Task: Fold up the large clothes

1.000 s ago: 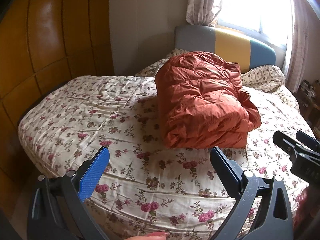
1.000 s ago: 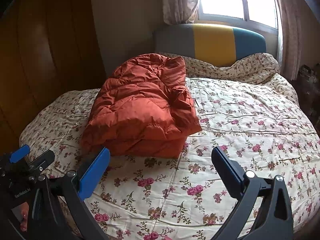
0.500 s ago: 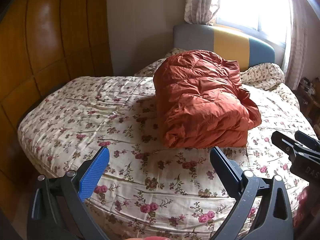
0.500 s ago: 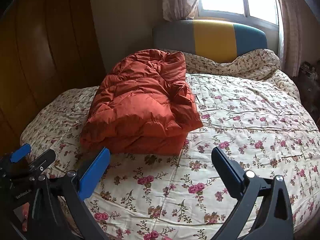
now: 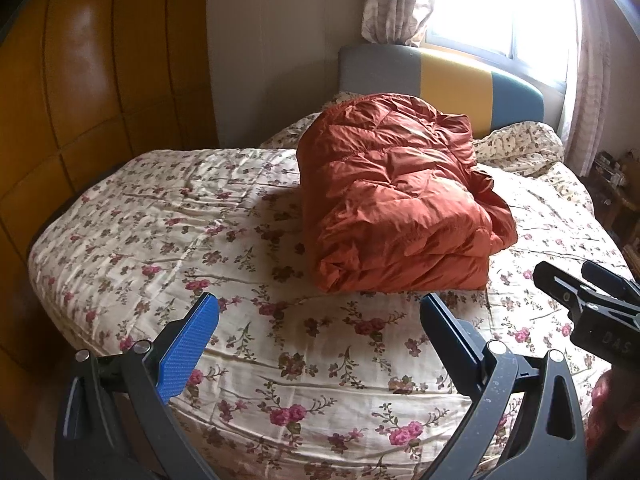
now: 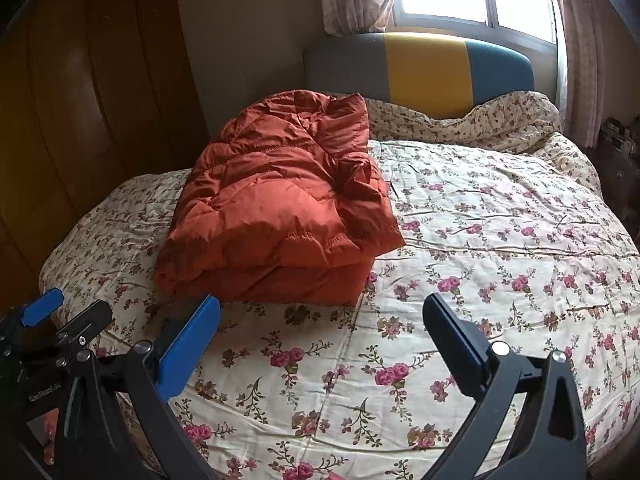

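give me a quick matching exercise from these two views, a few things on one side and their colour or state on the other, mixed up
Things:
1. down jacket
2. bedspread
3. headboard
4. left tool

Colour or state:
A. grey, yellow and teal panels
B. open, holding nothing
C. rust orange, folded in a stack on the bed
D. cream with pink flowers

Pairs: 1-C, 2-D, 3-A, 4-B
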`<state>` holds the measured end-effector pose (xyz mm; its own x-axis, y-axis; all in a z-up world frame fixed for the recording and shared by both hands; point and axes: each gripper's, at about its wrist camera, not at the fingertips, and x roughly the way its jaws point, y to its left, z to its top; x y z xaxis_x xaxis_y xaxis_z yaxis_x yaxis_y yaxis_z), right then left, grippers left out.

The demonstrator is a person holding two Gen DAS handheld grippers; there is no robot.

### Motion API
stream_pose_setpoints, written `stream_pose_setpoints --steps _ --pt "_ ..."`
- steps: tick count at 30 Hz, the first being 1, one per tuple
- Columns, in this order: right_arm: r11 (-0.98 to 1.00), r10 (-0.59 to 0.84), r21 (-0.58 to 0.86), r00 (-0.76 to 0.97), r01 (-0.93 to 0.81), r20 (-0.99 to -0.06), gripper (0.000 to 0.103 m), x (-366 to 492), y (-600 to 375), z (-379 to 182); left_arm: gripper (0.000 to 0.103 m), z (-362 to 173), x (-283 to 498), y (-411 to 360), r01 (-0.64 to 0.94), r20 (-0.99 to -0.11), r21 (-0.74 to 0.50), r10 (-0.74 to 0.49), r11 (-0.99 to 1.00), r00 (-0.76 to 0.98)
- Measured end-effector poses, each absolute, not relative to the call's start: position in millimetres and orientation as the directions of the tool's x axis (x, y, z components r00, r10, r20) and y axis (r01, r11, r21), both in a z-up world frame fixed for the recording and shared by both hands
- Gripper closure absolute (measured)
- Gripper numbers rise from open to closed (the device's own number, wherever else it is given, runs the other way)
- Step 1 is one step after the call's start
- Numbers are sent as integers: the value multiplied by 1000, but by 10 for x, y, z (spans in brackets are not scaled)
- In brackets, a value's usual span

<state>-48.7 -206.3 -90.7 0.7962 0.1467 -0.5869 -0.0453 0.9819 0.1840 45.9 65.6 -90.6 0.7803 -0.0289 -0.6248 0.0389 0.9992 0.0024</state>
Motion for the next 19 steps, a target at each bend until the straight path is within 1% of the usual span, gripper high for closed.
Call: stream_pose_setpoints --steps 4,9,19 --pt "981 150 191 788 -42 -597 2 -448 -2085 -950 3 -935 475 640 32 -626 2 -24 999 780" --pt "979 150 202 777 -30 -612 2 -385 -2126 -1022 3 -977 496 553 42 -613 64 6 997 790" --pt "975 132 222 756 18 -641 2 -201 -2284 -1176 3 -1168 761 553 67 -694 26 -30 997 719"
